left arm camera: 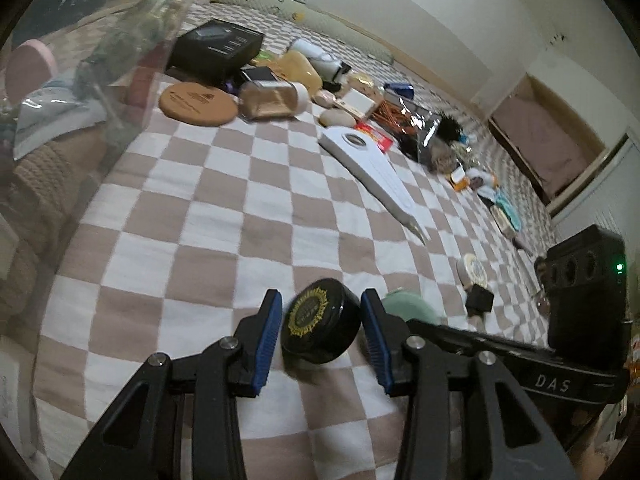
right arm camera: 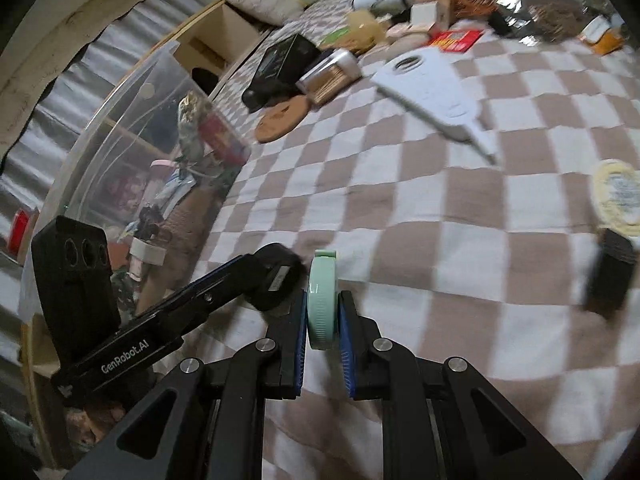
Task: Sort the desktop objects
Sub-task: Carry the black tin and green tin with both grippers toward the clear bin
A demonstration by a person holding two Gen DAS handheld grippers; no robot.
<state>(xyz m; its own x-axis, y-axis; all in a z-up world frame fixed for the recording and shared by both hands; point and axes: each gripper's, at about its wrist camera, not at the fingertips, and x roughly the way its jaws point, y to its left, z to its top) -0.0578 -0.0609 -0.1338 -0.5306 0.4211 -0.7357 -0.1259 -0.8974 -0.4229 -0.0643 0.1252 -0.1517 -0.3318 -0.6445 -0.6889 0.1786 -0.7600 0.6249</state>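
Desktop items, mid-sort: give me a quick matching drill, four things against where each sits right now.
Things:
1. black round tin
2. mint green disc
3. cork coaster
4. white flat tool

Places:
A. between the right gripper pads
B. lying alone on the checkered cloth
C. between the left gripper pads
D. beside the black box

Pairs: 1-C, 2-A, 3-D, 4-B

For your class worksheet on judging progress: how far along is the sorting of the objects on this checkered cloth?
Done: the clear bin already holds several items. In hand: the left hand-held gripper brackets a black round tin, apparently gripped; the right hand-held gripper pinches a green round case. Left: most things, including the white tool, cork coaster and black box.
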